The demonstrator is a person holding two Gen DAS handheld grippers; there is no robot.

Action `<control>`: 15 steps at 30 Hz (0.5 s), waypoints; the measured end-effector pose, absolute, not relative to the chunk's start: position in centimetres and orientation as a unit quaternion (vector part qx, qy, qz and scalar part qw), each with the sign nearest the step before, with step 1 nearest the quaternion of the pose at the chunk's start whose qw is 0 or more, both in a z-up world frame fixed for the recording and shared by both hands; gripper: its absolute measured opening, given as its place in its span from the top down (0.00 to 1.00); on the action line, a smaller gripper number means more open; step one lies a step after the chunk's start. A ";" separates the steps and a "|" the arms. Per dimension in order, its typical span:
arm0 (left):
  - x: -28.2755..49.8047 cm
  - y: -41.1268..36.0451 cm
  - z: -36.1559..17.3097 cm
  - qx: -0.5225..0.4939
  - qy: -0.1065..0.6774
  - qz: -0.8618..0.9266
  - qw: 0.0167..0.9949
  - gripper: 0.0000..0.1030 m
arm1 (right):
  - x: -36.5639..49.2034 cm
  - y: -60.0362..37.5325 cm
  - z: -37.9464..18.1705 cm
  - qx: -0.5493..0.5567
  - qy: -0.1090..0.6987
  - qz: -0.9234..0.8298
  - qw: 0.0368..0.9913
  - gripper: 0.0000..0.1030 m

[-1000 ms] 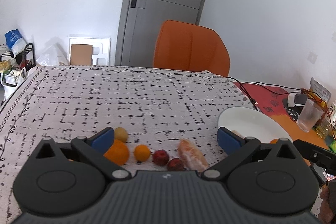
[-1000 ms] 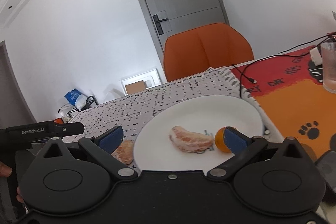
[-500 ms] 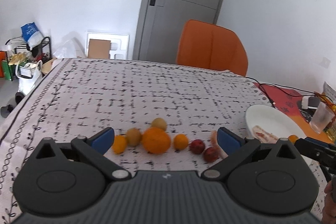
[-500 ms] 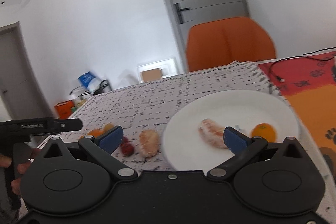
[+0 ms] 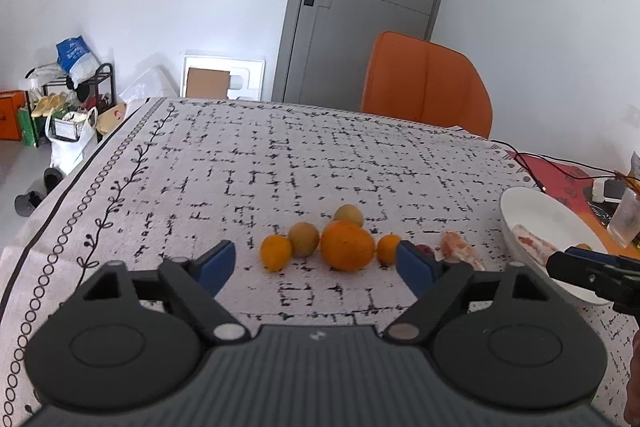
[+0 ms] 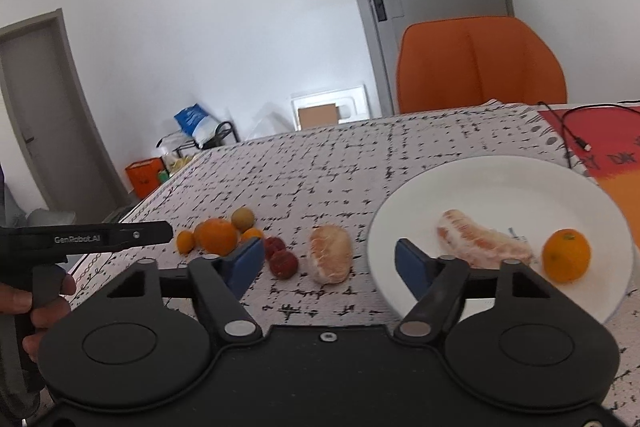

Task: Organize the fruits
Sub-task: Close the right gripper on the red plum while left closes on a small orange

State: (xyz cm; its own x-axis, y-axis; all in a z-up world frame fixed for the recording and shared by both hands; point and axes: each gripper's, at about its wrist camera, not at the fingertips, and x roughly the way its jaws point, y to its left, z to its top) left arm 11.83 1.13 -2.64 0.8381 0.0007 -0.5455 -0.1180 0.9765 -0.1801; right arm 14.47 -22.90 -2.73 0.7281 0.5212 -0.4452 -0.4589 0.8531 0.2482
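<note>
Left claw (image 5: pixel 316 263), right claw (image 6: pixel 330 263): jaws apart, just been closing, gripping nothing; fruit row (image 5: pixel 346 245) on worktop (image 5: pixel 240 167).

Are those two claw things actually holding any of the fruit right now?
No. The left gripper and right gripper have just been closing, but nothing sits between their jaws; the fruit lies beyond them.

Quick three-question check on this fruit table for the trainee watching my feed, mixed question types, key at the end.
1. How many fruit pieces lie on the white plate?
2. True or false: the peeled segment on the tablecloth touches the plate.
3. Which is nearer the plate: (a) the big orange, (b) the two red fruits?

Key: 1. Two: a peeled segment and a small orange. 2. False. 3. b.
</note>
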 end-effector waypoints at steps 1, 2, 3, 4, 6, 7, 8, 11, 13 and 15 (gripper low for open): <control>11.9 1.2 -2.7 -0.106 0.284 0.032 0.952 0.22 | 14.5 -22.8 -2.8 0.059 0.260 0.267 0.926 0.38; 11.8 1.4 -2.8 -0.107 0.285 0.032 0.952 0.24 | 14.5 -22.5 -2.8 0.058 0.263 0.270 0.925 0.41; 11.8 1.5 -2.9 -0.108 0.285 0.033 0.952 0.25 | 14.6 -22.3 -2.9 0.058 0.265 0.273 0.923 0.44; 11.8 1.6 -3.0 -0.109 0.285 0.034 0.952 0.27 | 14.6 -22.0 -3.0 0.057 0.268 0.275 0.921 0.46; 11.8 2.0 -3.2 -0.111 0.286 0.035 0.951 0.30 | 14.8 -21.5 -3.1 0.054 0.274 0.281 0.918 0.51; 11.8 2.1 -3.3 -0.113 0.286 0.035 0.951 0.30 | 14.9 -21.2 -3.2 0.052 0.276 0.283 0.917 0.52; 11.9 2.3 -3.3 -0.114 0.287 0.036 0.951 0.30 | 15.0 -20.9 -3.2 0.051 0.279 0.285 0.916 0.54; 11.9 2.7 -3.5 -0.116 0.288 0.038 0.950 0.31 | 15.3 -20.1 -3.3 0.046 0.285 0.292 0.912 0.57; 12.0 3.0 -3.7 -0.117 0.290 0.039 0.949 0.32 | 15.5 -19.5 -3.4 0.042 0.288 0.297 0.910 0.57; 12.1 3.2 -3.8 -0.118 0.294 0.040 0.948 0.32 | 15.6 -18.9 -3.5 0.036 0.289 0.302 0.908 0.59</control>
